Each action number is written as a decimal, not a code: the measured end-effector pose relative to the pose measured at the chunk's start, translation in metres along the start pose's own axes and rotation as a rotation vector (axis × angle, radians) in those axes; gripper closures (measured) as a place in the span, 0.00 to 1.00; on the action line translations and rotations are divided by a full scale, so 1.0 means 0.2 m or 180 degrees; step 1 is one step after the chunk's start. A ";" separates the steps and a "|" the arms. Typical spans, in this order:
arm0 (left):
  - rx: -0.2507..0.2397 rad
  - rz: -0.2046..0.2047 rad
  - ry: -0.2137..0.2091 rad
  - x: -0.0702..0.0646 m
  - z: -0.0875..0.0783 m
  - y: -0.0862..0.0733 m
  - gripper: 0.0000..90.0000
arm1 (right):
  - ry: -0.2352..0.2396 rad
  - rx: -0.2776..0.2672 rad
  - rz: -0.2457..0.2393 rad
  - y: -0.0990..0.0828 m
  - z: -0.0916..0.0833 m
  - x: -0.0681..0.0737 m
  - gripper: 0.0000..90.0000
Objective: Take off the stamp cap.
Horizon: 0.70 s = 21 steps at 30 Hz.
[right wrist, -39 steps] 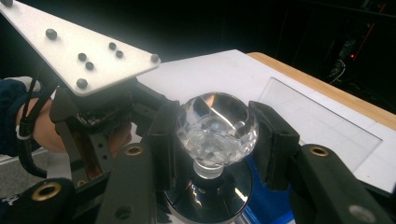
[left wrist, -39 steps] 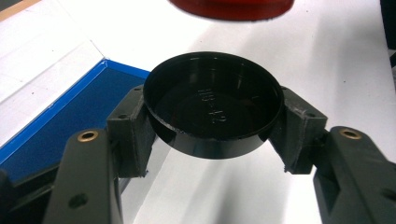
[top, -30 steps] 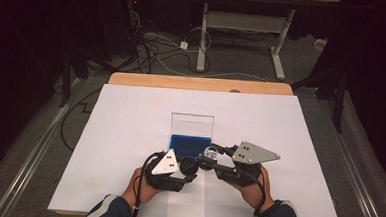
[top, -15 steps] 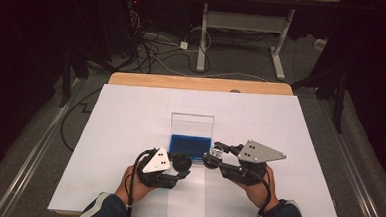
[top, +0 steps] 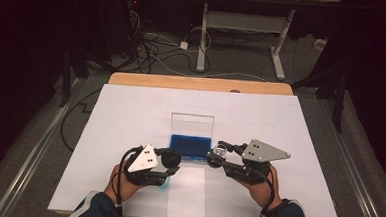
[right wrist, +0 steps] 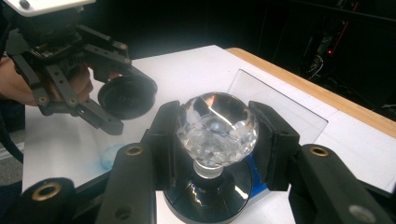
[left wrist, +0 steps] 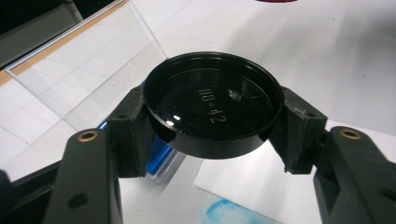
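Gripping a round black cap (left wrist: 212,105) by its rim, the left gripper (left wrist: 212,121) had its two jaws pressed against opposite sides of the disc, which sat dead centre in the left gripper view with its hollow face turned toward the camera and raised lettering visible inside. In the high view that gripper (top: 165,162) lay at lower centre-left of the frame, the cap (top: 170,158) at its tip, just left of the blue tray (top: 191,147).

The right gripper (right wrist: 217,128) was clamped on a faceted clear glass ball (right wrist: 216,126), one jaw on each flank of it. The ball filled the middle of the right gripper view, and below it a short neck ran down to a dark round base (right wrist: 210,196) at the bottom centre. In the high view the right gripper (top: 218,155) sat at lower centre-right, the ball (top: 220,152) at its tip, just beside the tray's right edge.

A clear upright panel (top: 192,123) stood at the tray's far side, in the middle of the frame. Both grippers hung over the white sheet (top: 131,110) covering the table, apart from each other with the tray's near edge between them. A faint blue smear (left wrist: 229,212) marked the sheet at the bottom of the left gripper view.
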<state>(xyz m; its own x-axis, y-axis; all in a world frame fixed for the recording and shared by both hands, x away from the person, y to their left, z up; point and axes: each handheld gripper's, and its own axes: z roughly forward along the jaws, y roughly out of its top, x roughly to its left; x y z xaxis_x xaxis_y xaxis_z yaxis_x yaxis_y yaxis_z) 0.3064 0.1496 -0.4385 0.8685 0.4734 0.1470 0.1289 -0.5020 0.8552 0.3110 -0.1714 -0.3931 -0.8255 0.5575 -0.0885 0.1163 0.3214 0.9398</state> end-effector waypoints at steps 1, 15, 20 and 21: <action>0.0001 0.0008 0.0024 0.00 -0.01 0.00 0.40 | 0.0001 0.0001 -0.0002 0.00 0.00 0.00 0.63; 0.0054 -0.0046 0.0150 0.03 -0.12 -0.07 0.40 | -0.0027 0.0008 0.0003 0.00 0.00 -0.01 0.63; 0.0097 -0.0020 0.0199 0.03 -0.15 -0.09 0.40 | -0.0044 0.0010 -0.0003 0.00 0.00 -0.02 0.63; 0.0102 -0.0018 0.0209 0.03 -0.16 -0.10 0.40 | -0.0041 -0.0001 0.0009 0.00 0.00 -0.02 0.63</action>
<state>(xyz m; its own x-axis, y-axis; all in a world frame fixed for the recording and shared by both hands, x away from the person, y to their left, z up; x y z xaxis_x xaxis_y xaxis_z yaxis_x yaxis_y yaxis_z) 0.2941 0.1858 -0.4389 0.8346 0.5222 0.1753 0.1498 -0.5215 0.8400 0.3136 -0.1735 -0.3928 -0.8179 0.5683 -0.0900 0.1186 0.3195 0.9401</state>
